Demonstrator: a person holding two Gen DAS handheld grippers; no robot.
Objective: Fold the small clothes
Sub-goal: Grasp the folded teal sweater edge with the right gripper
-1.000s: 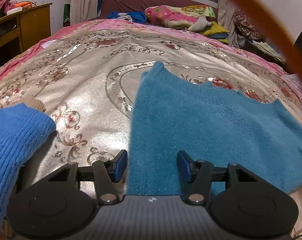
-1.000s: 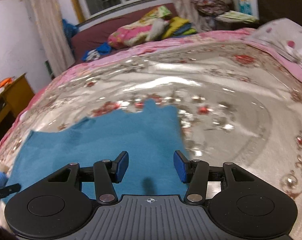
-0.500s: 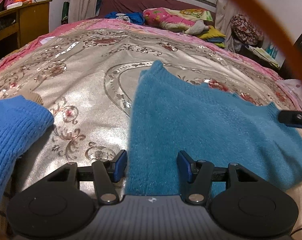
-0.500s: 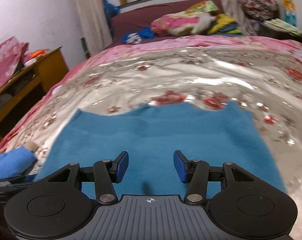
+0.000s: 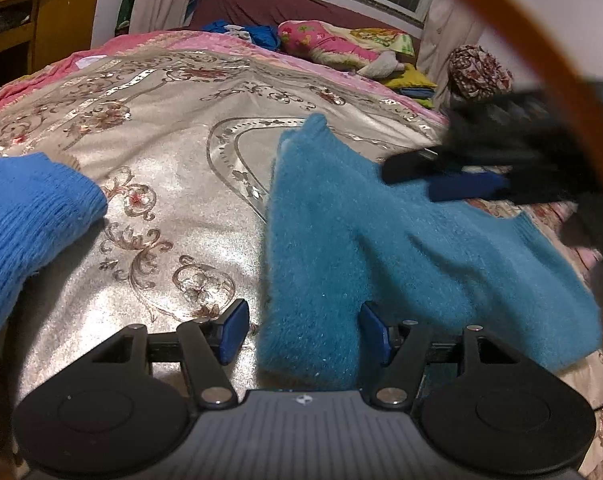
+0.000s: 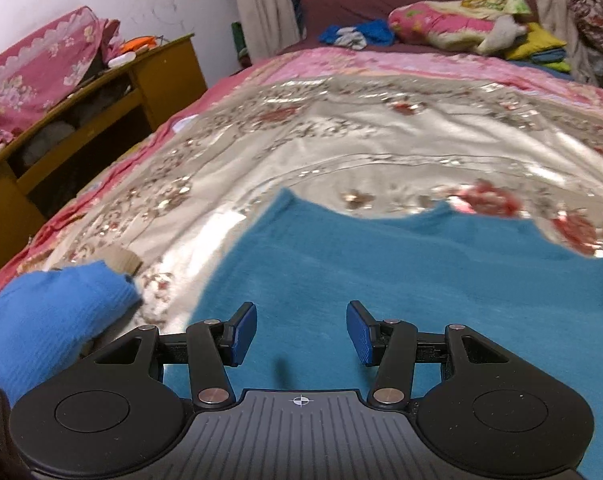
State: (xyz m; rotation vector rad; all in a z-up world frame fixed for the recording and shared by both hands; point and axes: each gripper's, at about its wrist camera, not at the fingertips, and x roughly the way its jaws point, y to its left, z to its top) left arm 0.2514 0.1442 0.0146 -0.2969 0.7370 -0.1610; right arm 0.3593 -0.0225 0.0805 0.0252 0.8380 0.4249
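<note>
At the bottom of the left wrist view, the left gripper (image 5: 301,330) has just been opening its jaws, a corner of the teal sweater (image 5: 401,240) between them. The right gripper (image 6: 301,332) hangs over the sweater, jaws apart and empty. Farther back spreads the silver bedspread (image 6: 381,136).

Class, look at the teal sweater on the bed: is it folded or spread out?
Spread out. The teal sweater lies in one flat layer across the bedspread, neckline and shoulders showing, with no part doubled over.
</note>
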